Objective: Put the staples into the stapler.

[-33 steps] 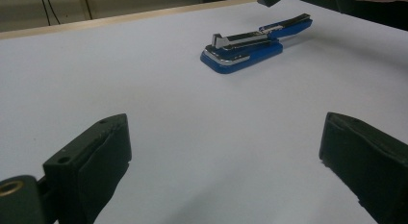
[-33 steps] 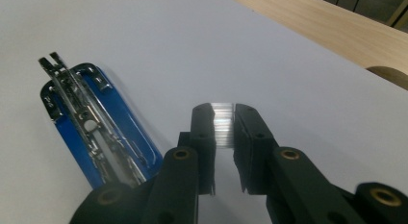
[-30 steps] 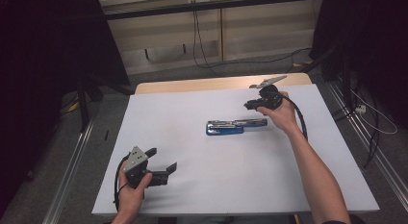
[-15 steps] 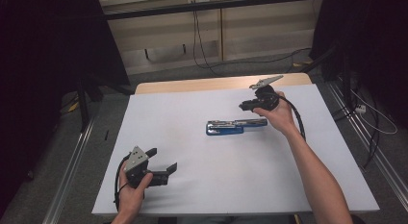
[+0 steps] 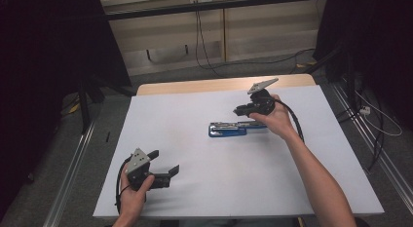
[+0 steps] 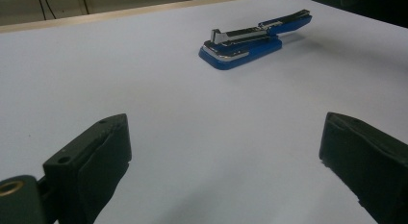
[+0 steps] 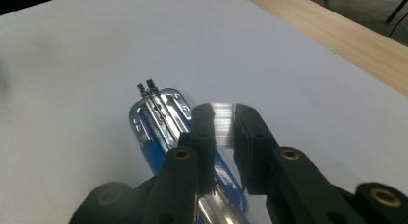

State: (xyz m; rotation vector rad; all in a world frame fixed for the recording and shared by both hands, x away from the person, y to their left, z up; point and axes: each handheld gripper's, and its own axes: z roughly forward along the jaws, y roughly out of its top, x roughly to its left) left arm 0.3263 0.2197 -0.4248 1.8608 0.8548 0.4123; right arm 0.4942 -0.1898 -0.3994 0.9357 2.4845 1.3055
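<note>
right gripper view: a silvery strip pinched over the open stapler, ready to load

right gripper view has your right gripper [image 7: 223, 119] with its jaws drawn narrow on a small silvery strip [image 7: 222, 130]. it's blurred, but it looks like a stick of staples. just under and beyond it lies the blue stapler [image 7: 159, 113] with its metal channel bared.

in the high view the stapler [image 5: 229, 129] sits flat near the middle of the white table [image 5: 195, 193], a little toward the far side. its long axis runs across the table from your left to your right. the broad nose end with the chrome plate points to your left, and the thin tail end reaches under your right hand. the left gripper view bears this out, with the stapler [image 6: 240, 43] showing its wide nose nearer and the slim arm trailing off behind.

your left gripper [image 5: 165, 161] rests near the front edge on your left, jaws spread wide with nothing in them, well apart from the stapler.

by my reading you're at the loading step: strip in hand, not yet seated. next, line the strip up with the channel's long axis, bring it down level into the groove, and only then let the jaws part. a skewed strip would likely catch on the channel wall. your left gripper could steady the nose if the stapler slides.
</note>
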